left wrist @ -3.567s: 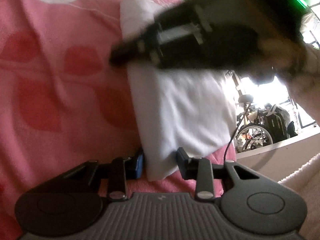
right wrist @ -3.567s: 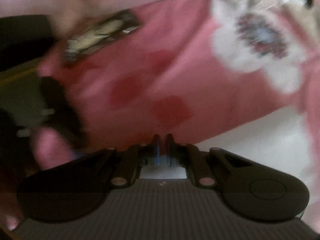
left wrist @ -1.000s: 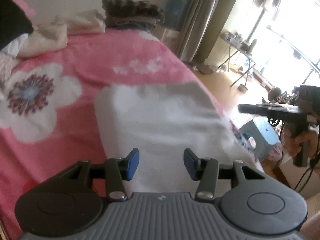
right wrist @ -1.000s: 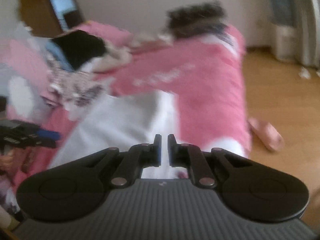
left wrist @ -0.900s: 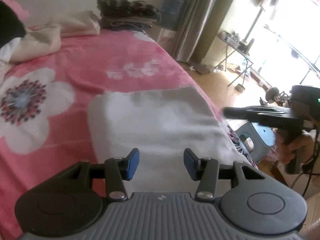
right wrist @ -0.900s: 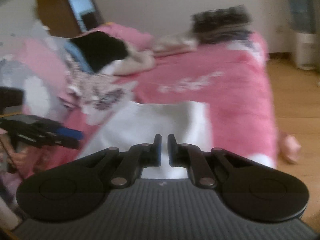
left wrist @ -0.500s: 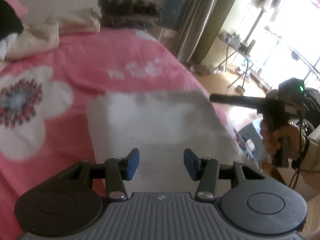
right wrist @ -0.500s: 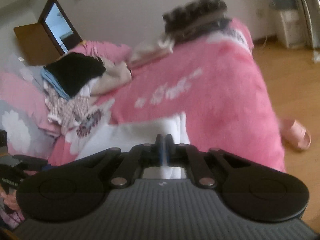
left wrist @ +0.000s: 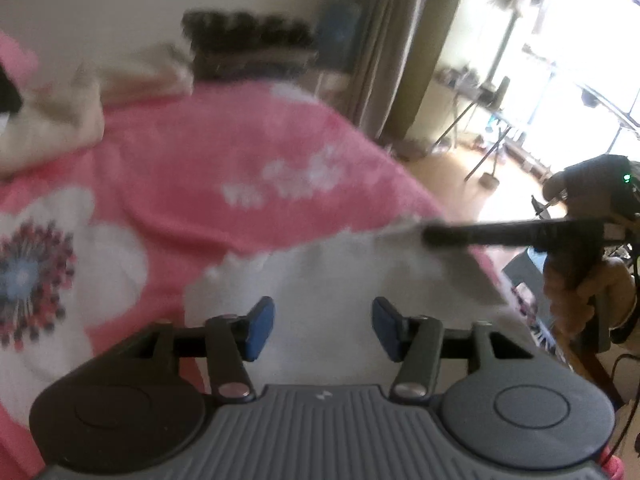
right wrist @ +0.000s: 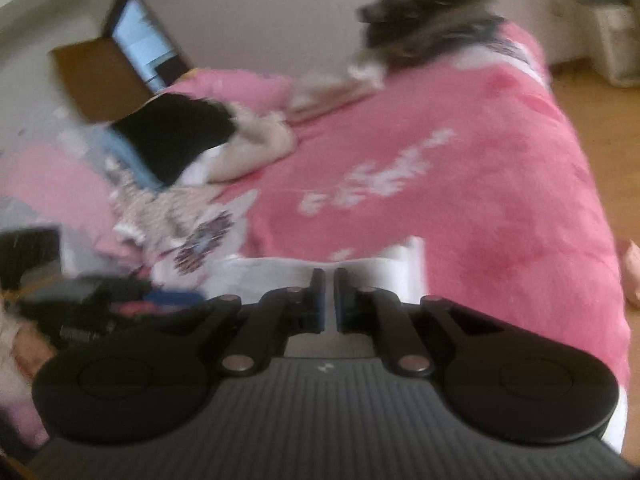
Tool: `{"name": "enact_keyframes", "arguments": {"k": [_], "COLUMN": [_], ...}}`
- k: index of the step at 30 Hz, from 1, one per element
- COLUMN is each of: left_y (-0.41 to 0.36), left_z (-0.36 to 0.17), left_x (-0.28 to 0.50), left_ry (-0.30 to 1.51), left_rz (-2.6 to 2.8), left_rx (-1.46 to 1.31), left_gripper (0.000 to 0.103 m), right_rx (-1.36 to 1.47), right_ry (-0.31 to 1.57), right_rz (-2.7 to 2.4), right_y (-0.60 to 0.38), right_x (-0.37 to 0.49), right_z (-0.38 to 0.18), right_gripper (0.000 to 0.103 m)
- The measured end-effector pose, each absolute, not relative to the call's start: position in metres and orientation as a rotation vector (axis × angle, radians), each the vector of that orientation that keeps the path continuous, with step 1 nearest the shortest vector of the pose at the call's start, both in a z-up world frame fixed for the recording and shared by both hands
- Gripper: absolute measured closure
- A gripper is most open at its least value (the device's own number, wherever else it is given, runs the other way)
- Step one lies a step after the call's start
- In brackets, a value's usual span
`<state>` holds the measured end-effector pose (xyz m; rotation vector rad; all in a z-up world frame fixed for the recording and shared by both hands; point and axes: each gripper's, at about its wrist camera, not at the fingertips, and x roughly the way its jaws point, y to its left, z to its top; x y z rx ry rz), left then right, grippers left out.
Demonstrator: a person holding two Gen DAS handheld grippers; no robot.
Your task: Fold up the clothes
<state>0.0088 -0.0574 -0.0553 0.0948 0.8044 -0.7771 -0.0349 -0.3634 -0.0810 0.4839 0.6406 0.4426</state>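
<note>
Fold work at an early stage, by the look of things. White garment (left wrist: pixel 352 280) on the pink blanket (left wrist: pixel 240 140), close to the bed's right-hand edge and near corner. Lies mostly flat, with only the far right corner lifted.

Right gripper (right wrist: pixel 328 300) together, clamped on the white cloth at its edge. Left gripper (left wrist: pixel 322 324) apart, just been opening, with a pad either side above the cloth and not pressing it. Looks like a corner being carried over for a fold, or a tug to smooth; cannot tell which.

Probably done already: dark folded stack (left wrist: pixel 248 48) at the bed's far end, with pale folded pieces (left wrist: pixel 52 120) beside it. Probably left: the folds on this garment, then the heap of loose clothes (right wrist: pixel 172 140) toward the bed's far left side.

Only in the left wrist view:
- right gripper's fingers (left wrist: pixel 500 234) side-on, tip pinching the raised corner clear of the blanket
- person's hand (left wrist: pixel 572 292) on the handle
- bright window beyond

Only in the right wrist view:
- the loose heap
- bare floor past the bed's right edge
- cloth caught between the closed pads

Shows the left gripper there only as a dark blur at lower left, with its state unreadable.
</note>
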Motion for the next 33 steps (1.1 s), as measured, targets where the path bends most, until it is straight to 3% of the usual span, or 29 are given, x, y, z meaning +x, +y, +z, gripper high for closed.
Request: {"name": "enact_keyframes", "arguments": {"k": [7,11,14,18,21,26,33], "left_y": [-0.052,-0.051,-0.053,-0.049,-0.039,-0.026,-0.029], "left_z": [-0.082,-0.074,-0.081,-0.084,-0.066,-0.036,-0.015], "left_x": [0.043,0.044,0.05,0.054,0.047,0.03,-0.008], "left_ry": [0.88,0.834,0.841,0.85,0.819,0.772,0.797], "left_rz": [-0.713,-0.724,-0.703,-0.666,-0.658,-0.667,-0.721], "left_rx": [-0.028,-0.02,-0.001,-0.021,-0.048,-0.069,-0.011], "left_gripper": [0.049,0.039,0.038,0.038,0.034,0.028,0.028], "right_rx": [0.581,0.616,0.669,0.796,0.801,0.755,0.692], "right_ry": [0.679,0.639,0.667,0.694,0.629,0.621,0.683], "right_rz": [0.362,0.359,0.414,0.335,0.219,0.358,0.582], "right_y": [-0.377,-0.386,-0.385,-0.399,-0.413,-0.411,-0.366], "right_x": [-0.014,-0.022,-0.02,-0.014,-0.027,-0.055,-0.088], "right_z": [-0.103,-0.09,-0.094,-0.115,-0.1,-0.068,-0.041], "right_gripper": [0.103,0.097,0.095,0.102,0.093,0.088,0.079]}}
